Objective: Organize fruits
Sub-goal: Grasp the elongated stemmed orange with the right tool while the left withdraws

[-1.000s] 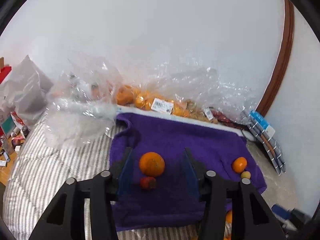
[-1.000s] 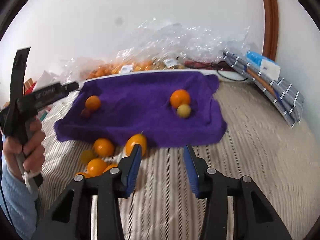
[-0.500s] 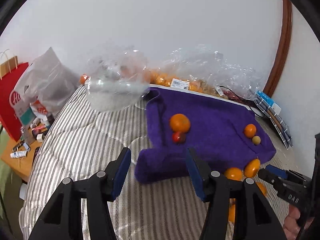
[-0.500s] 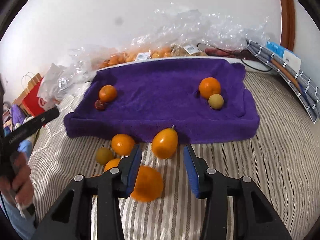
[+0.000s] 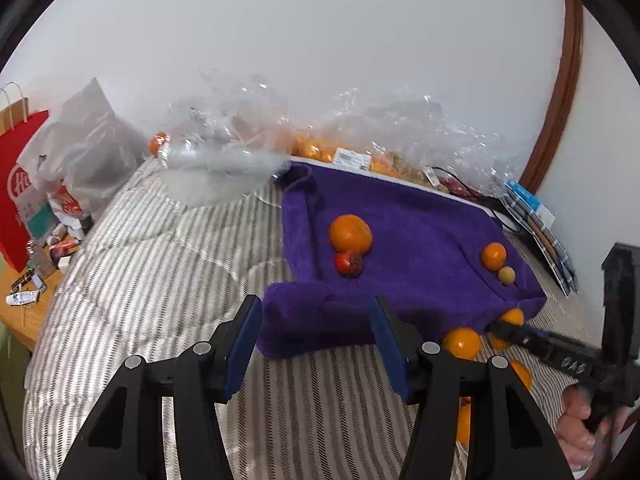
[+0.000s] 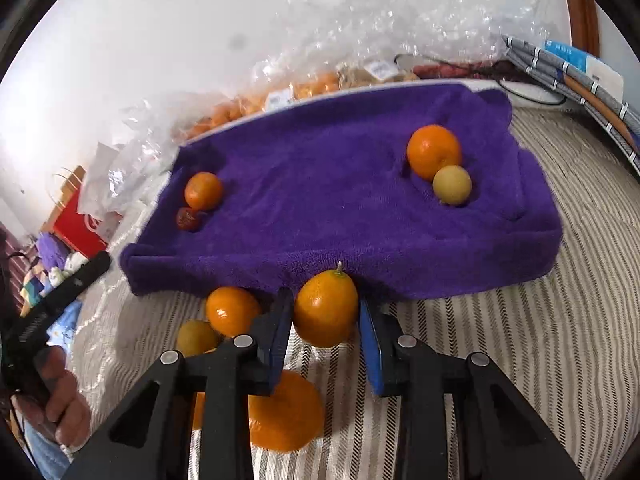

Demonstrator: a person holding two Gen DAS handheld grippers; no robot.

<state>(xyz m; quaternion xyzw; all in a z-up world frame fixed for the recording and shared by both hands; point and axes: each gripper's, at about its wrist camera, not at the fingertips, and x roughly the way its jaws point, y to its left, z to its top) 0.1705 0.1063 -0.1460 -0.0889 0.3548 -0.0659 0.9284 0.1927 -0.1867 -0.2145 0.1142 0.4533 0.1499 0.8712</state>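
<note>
Between my right gripper (image 6: 325,326) fingers: stemmed orange (image 6: 326,310), not yet clamped; close squarely on middle. Left gripper (image 5: 314,344) spread, empty.

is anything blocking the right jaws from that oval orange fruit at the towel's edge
Nothing visible does. The oval orange fruit already sits between the open jaws of the right gripper, in front of the purple towel. Other fruits lie beside and below, not between.

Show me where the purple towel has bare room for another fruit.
The purple towel is bare across its middle, between the orange and red fruit on its left and the orange and yellow fruit on its right. The striped cover along its near edge is crowded with loose fruit.
</note>
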